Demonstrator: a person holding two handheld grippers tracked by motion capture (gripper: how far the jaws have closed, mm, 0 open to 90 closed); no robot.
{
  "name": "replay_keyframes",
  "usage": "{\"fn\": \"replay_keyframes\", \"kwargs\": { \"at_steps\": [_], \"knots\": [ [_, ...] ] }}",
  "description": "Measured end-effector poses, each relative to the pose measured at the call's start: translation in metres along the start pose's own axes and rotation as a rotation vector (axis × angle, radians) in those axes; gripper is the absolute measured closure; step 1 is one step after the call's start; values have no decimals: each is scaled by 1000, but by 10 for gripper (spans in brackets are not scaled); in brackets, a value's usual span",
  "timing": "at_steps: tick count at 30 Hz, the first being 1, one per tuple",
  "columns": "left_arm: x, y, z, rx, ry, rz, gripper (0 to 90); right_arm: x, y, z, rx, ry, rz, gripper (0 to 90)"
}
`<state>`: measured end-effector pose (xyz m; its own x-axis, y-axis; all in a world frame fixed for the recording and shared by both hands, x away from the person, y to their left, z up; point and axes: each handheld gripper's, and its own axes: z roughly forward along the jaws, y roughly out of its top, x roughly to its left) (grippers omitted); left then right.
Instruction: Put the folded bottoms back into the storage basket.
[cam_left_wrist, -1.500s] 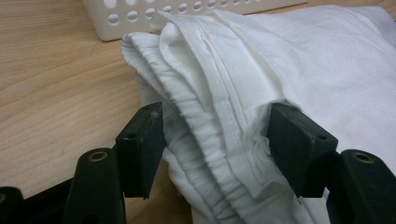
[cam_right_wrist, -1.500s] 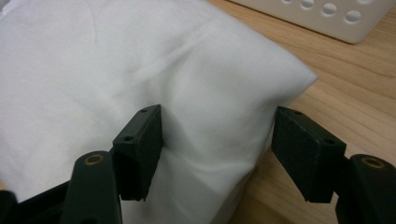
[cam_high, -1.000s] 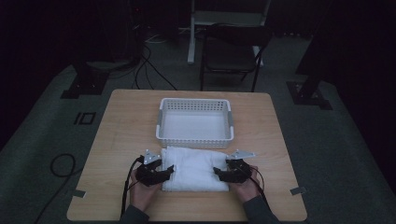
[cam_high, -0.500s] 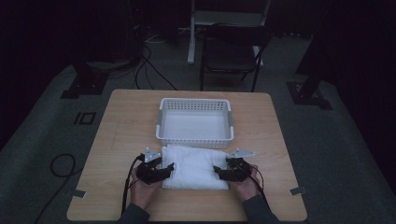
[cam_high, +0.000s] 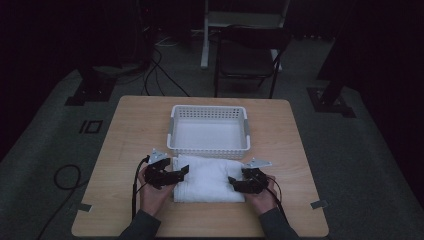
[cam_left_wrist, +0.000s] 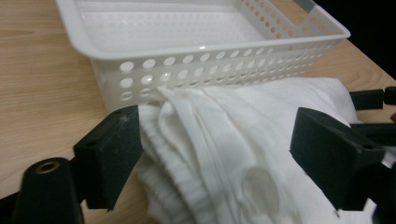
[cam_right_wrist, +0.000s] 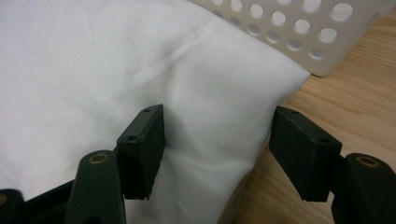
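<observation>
Towel: folded white towel (cam_high: 209, 178) on the counter (cam_high: 125, 130), just before the basket (cam_high: 209, 131)
Left tongs (cam_high: 183, 172): just spread wide, fold lying loose between them; released
Right tongs (cam_high: 233, 181): spread astride the towel's edge, not pinching
Meaning: likely regrasping

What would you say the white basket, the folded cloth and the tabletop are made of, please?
The basket looks like moulded plastic, slightly glossy, with regular round holes in its walls. The folded cloth appears to be soft woven cotton, perhaps a towel: matte, with ribbed layered edges. The tabletop looks like light wood or a wood-grain laminate; which one cannot be told.
</observation>
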<state>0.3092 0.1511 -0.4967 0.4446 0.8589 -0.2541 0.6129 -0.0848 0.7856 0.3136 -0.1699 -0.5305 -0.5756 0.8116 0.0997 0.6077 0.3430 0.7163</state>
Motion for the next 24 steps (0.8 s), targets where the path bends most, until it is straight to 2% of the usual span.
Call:
{"fn": "replay_keyframes", "kwargs": {
  "at_steps": [2,5,8,9,10,11,16,20,23,24],
  "knots": [
    [1,0,6,23,9,-14,132,0,0,0,0,-2,-5,358],
    [5,-3,14,63,-2,-41,89,0,-1,0,0,-2,-4,358],
    [7,-8,25,114,15,-45,80,0,-1,0,-1,-2,1,357],
    [7,-8,25,114,15,-45,75,0,-1,0,-1,-2,1,357],
    [11,-12,32,135,18,-33,22,1,-1,0,-2,-4,-2,352],
    [16,-17,37,145,-5,-36,18,0,-1,0,-1,-4,-1,350],
    [22,-23,44,137,-33,-64,15,0,-1,0,-1,-5,3,346],
    [23,-24,46,142,-41,-78,14,0,-1,1,-1,-6,3,342],
    [26,-25,48,148,-54,-110,15,0,-1,0,-2,-8,3,339],
    [25,-26,48,147,-53,-106,15,0,-1,0,-5,-6,6,337]
  ]
}}
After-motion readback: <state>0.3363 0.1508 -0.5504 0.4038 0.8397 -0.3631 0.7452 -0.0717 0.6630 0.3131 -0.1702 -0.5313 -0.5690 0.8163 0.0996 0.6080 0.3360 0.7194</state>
